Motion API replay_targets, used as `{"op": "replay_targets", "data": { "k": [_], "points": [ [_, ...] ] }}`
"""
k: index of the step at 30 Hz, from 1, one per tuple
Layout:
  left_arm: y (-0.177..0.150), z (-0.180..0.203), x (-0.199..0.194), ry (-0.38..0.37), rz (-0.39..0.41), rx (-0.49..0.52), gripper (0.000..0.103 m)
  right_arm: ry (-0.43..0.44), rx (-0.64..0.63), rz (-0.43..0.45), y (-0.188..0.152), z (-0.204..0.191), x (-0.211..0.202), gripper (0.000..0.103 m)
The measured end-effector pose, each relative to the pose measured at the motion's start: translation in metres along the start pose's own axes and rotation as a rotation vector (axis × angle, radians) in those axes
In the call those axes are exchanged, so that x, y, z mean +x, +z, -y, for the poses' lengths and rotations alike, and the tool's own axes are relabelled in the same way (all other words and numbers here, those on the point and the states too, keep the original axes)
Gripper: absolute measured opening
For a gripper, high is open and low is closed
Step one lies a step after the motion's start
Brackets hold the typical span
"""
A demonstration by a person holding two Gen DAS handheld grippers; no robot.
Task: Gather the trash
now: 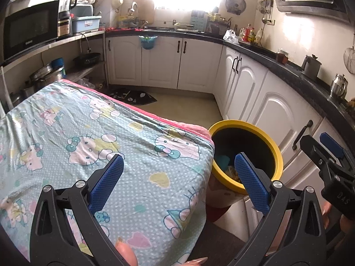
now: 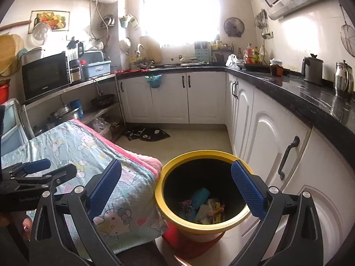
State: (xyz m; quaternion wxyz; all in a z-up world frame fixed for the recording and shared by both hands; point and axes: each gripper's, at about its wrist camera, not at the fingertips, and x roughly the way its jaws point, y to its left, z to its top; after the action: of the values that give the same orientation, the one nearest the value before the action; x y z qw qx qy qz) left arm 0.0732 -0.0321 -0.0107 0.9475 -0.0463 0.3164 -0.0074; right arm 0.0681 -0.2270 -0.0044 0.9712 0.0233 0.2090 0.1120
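A yellow-rimmed black bin (image 2: 203, 153) stands on the floor beside a table covered with a Hello Kitty cloth (image 2: 88, 155). Crumpled wrappers and a blue piece of trash (image 2: 203, 204) lie in the bin's bottom. My right gripper (image 2: 176, 182) is open and empty, above the bin's mouth. My left gripper (image 1: 178, 173) is open and empty, over the table's right corner (image 1: 133, 155), next to the bin (image 1: 277, 155). The right gripper also shows at the right edge of the left wrist view (image 1: 326, 155). The left gripper shows at the left edge of the right wrist view (image 2: 42, 170).
White cabinets (image 2: 266, 137) under a black counter (image 2: 299, 93) run along the right and back. A kettle (image 2: 312, 69) and steel jug (image 2: 344, 81) stand on it. A microwave (image 2: 45, 77) sits on a shelf at left. A dark mat (image 2: 147, 134) lies on the floor.
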Motion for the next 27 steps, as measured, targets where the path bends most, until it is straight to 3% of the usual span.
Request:
{"op": "replay_targets", "data": {
  "k": [8,16,27],
  "points": [
    [-0.017,0.005,-0.017,0.041,0.096,0.031,0.092,-0.019,-0.010,0.093,-0.022,-0.012,-0.028,0.097],
    [-0.028,-0.002,-0.029,0.043,0.174,-0.002,0.092,-0.107,-0.085,0.317,-0.038,-0.023,-0.060,0.097],
    [-0.040,-0.010,-0.043,0.066,0.248,-0.007,0.092,-0.124,-0.069,0.279,-0.057,-0.021,-0.047,0.097]
  ]
}}
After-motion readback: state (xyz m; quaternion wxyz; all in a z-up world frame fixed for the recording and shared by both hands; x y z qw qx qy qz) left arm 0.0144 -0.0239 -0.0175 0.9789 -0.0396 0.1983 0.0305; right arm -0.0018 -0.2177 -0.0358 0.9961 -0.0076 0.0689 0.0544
